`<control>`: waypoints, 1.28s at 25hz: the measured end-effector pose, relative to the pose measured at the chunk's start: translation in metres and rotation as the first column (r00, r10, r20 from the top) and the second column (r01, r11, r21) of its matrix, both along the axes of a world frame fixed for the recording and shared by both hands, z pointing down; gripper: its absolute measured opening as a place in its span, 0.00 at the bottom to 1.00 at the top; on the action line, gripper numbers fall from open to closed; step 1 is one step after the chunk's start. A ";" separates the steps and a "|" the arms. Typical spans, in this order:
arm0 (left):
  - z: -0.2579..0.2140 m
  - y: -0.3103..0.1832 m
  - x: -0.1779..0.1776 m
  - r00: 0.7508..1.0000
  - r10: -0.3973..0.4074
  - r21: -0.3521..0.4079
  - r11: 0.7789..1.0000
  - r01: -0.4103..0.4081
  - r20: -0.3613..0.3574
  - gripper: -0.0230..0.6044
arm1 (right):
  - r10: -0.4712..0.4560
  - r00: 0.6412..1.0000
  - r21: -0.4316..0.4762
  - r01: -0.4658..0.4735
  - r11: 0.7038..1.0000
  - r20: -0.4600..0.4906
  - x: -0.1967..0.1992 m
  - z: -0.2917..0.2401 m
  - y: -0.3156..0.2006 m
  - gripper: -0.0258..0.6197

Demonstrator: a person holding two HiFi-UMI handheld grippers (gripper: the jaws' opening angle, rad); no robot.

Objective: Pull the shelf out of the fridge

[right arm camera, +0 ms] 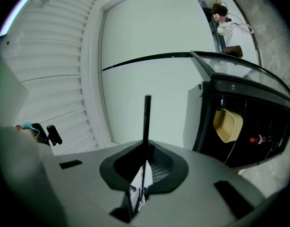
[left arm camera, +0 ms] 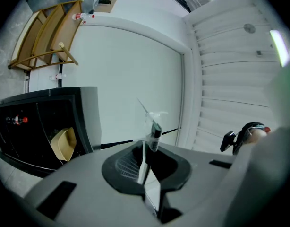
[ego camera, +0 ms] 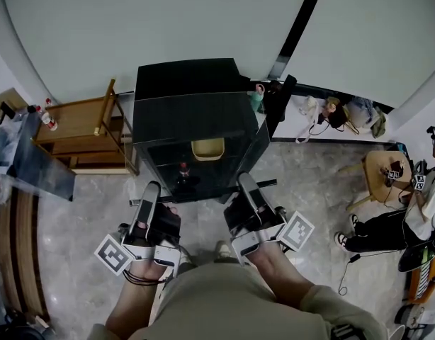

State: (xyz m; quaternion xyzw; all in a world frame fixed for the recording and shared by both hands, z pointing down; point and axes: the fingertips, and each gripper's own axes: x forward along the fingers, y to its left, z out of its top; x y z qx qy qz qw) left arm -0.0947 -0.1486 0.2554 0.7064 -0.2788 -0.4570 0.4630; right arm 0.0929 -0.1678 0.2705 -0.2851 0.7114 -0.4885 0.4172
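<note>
Left claw (ego camera: 149, 193) (left arm camera: 146, 171): one, jaws closed on the left edge of the shelf (ego camera: 203, 193) (left arm camera: 144, 156), just in front of the fridge (ego camera: 189, 105).
Right claw (ego camera: 247, 187) (right arm camera: 139, 176): one, jaws clamped on the shelf's right edge (right arm camera: 147, 122).
Shelf: one clear pane with dark trim, held between both claws across the fridge's front.
Fridge: one, black.
Inside fridge: one yellow bowl (ego camera: 207, 149), one red-capped bottle (ego camera: 183, 168).
Left of fridge: one wooden chair (ego camera: 83, 129).

Black fridge (ego camera: 193, 112), black-edged shelf (ego camera: 210, 192), yellow bowl (ego camera: 207, 149).
</note>
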 end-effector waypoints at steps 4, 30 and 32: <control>-0.021 -0.007 0.000 1.000 0.001 0.031 1.000 0.000 -0.017 0.06 | 0.005 1.000 0.065 -0.004 0.998 -0.020 0.001 -0.033 -0.007 0.05; 0.018 -0.013 -0.004 1.000 -0.003 -0.084 0.996 0.001 -0.024 0.07 | -0.034 0.995 -0.048 0.030 0.998 -0.098 -0.004 0.011 -0.014 0.06; 0.025 -0.012 -0.004 1.000 -0.001 -0.096 0.995 0.000 -0.016 0.07 | -0.038 0.995 -0.073 0.032 0.997 -0.091 -0.005 0.021 -0.012 0.06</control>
